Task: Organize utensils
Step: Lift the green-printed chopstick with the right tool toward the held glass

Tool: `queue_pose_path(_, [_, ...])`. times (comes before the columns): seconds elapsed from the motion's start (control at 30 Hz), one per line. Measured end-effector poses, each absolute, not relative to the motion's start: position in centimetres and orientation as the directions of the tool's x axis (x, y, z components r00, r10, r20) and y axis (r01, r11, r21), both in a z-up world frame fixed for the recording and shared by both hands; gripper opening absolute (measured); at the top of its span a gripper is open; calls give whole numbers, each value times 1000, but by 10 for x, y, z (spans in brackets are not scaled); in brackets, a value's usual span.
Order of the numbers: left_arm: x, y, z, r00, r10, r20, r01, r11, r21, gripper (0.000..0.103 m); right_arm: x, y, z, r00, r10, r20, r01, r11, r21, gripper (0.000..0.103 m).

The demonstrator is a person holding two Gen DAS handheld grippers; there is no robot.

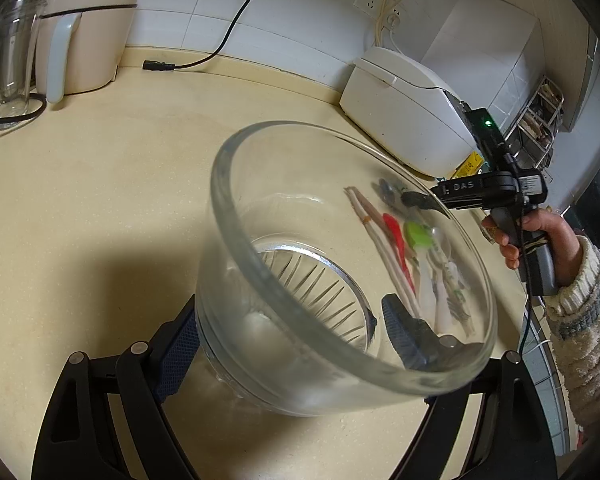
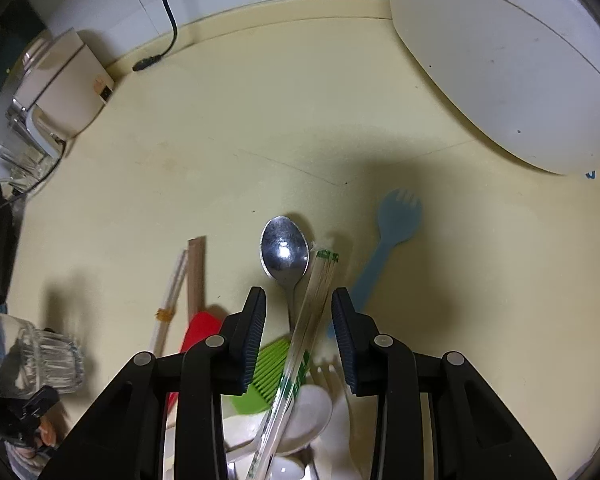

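While left gripper (image 1: 284, 344) clamps the glass bowl (image 1: 339, 184), my right gripper (image 2: 299, 340), jaws parted, straddles the wrapped chopsticks (image 2: 307, 320); next I close on them.

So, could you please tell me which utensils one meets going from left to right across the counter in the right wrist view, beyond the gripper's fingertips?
Wooden stick → metal spoon → wrapped chopsticks → blue spork.
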State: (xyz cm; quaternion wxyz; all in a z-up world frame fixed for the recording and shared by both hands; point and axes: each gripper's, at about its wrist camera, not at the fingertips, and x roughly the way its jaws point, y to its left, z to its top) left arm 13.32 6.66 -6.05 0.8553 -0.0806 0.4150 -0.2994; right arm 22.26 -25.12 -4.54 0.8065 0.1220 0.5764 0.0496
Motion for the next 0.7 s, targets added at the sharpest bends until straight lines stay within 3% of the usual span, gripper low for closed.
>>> queue_pose_path(0.27, [133, 67, -61, 475, -581, -661, 446, 807, -388, 89, 236, -248, -56, 345, 249, -905, 52, 958, 283, 33])
queue_pose_path(0.33, [133, 67, -61, 476, -580, -661, 446, 807, -388, 89, 234, -251, -55, 366, 288, -885, 44, 945, 325, 11])
queue_pose_path(0.7, [134, 69, -61, 477, -581, -660, 443, 807, -390, 89, 191, -256, -11, 530, 412, -741, -70, 892, 446, 9])
